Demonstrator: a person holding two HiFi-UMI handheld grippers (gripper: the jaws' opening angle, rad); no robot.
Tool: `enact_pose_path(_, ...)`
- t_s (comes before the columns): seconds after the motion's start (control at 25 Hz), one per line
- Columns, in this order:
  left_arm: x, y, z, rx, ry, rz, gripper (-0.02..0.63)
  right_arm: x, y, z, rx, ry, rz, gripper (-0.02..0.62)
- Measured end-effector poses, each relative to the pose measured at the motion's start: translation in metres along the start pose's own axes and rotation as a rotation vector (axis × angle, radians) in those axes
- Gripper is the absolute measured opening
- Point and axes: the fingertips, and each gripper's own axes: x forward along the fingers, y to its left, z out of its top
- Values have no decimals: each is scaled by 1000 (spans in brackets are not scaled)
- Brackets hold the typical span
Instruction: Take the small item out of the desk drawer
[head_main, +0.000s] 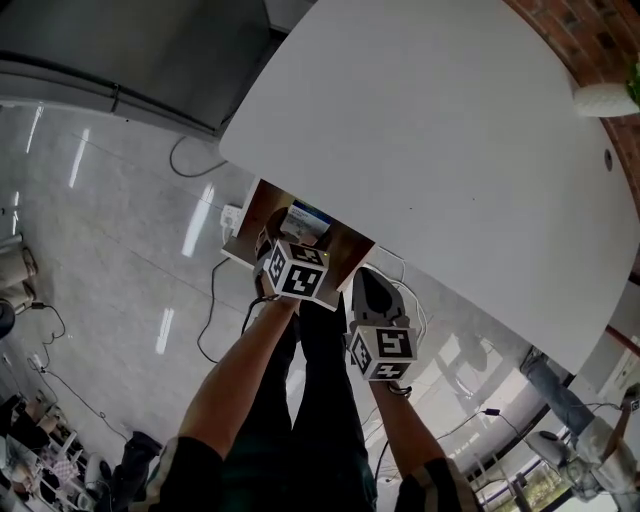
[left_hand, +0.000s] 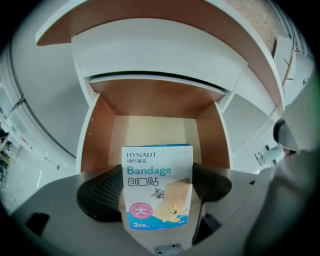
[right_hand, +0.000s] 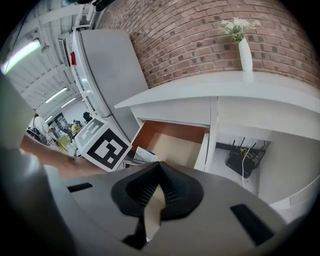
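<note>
One bandage box (left_hand: 157, 187) in left gripper (left_hand: 156, 181), at open drawer (left_hand: 93, 136)

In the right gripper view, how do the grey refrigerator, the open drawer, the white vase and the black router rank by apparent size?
1. grey refrigerator
2. open drawer
3. black router and white vase: they look nearly alike, so I leave them unranked.

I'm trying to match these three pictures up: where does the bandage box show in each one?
Head view: bandage box near centre, at the open drawer.
Left gripper view: box low centre, large, in front of the drawer.
Right gripper view: box small, left of centre, by the drawer's front.
Shared landmark: the open drawer.
</note>
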Motion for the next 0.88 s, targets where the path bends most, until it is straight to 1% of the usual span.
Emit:
enact_pose_path(0.28,-31,6,6,5,-20,8,440,-17,15,23,-17,-3,8,23)
enact_pose_path(0.52,-100,10,20,4,-48,8,440,-58,36,47,-26,-17,-15,25)
enact_pose_path(0.88,-169,11,46,22,-124,7,440,-84,62,84,-63,-61,-9,25)
